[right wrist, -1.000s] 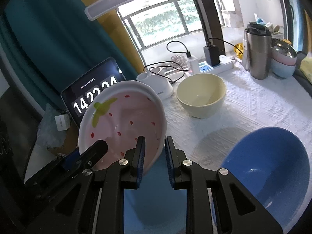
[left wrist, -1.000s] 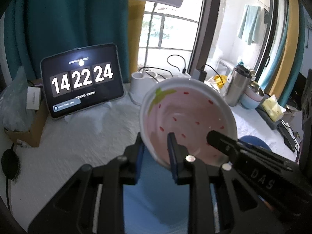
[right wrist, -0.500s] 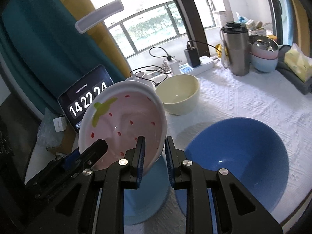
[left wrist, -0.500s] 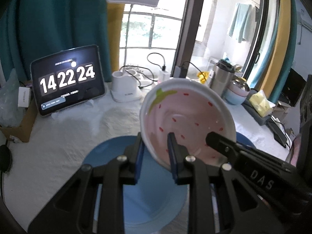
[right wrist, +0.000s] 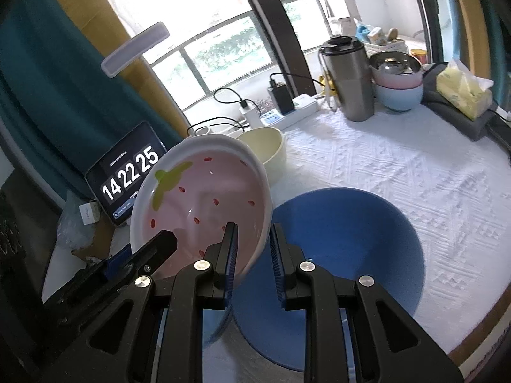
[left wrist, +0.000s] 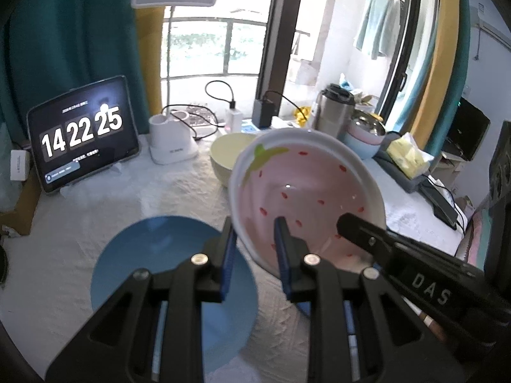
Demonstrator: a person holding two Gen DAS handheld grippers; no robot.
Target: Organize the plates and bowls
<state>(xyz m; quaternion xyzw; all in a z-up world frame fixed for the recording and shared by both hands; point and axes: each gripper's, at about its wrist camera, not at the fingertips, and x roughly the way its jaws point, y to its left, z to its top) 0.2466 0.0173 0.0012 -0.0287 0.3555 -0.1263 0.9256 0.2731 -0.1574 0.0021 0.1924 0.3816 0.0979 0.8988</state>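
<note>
Tilting steeply, leaf end uppermost, the strawberry bowl (left wrist: 306,198) hangs gripped at opposite rims by both jaws.

Left tongs (left wrist: 255,249) and right tongs (right wrist: 252,249): black angular frames, silver screws, ribbed blue pads; one side lettered "DAS".

White textured tablecloth (right wrist: 399,172) is covering the table, carrying: flat blue plate (left wrist: 153,255) near left, deep blue bowl (right wrist: 351,255) near right, cream bowl (right wrist: 268,146) behind, steel tumbler (right wrist: 351,76) far right.
</note>
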